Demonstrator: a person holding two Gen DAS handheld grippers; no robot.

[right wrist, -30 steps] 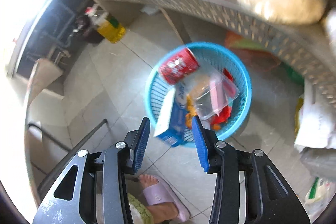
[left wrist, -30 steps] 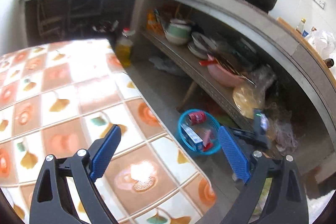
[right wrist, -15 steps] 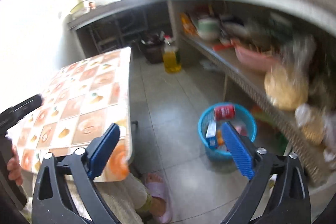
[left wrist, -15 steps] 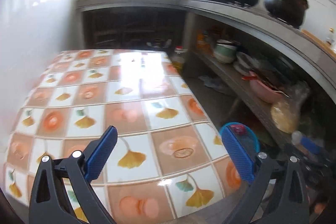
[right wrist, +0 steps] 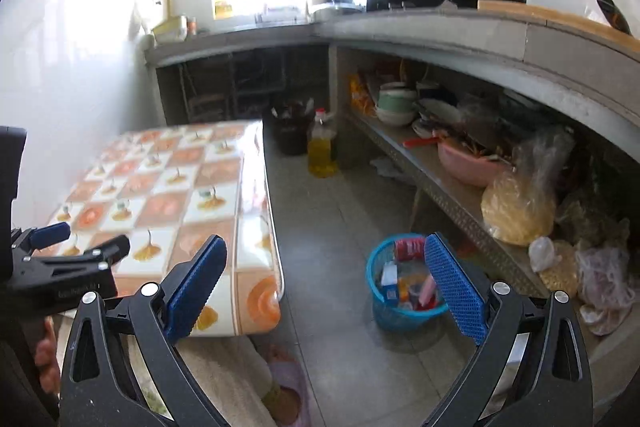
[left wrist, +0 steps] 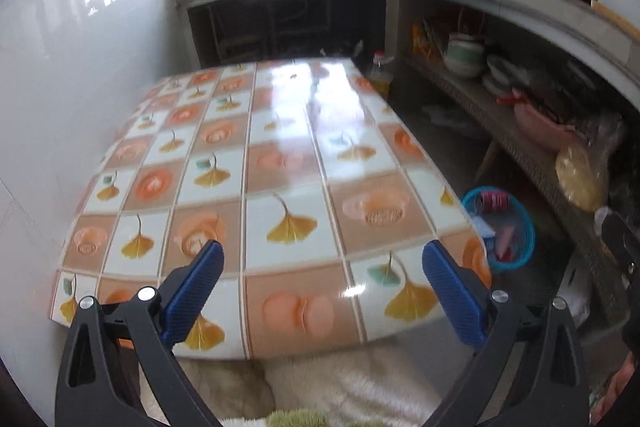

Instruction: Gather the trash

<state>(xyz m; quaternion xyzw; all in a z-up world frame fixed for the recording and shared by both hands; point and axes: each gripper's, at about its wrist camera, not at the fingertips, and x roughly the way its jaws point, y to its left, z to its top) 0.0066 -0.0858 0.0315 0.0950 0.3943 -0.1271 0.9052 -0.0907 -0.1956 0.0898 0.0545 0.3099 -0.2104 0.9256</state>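
Standing beside the table (right wrist: 160,195), basket (right wrist: 404,311) holds seemingly wrappers; both grippers' jaws apart, empty.

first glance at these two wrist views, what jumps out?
The glossy tiled tablecloth with orange and ginkgo-leaf squares on the table fills the left wrist view. On the floor right of it, below the cluttered shelf, stands a blue basket holding a red can and other packaging. Both the left gripper and right gripper hang open and empty.
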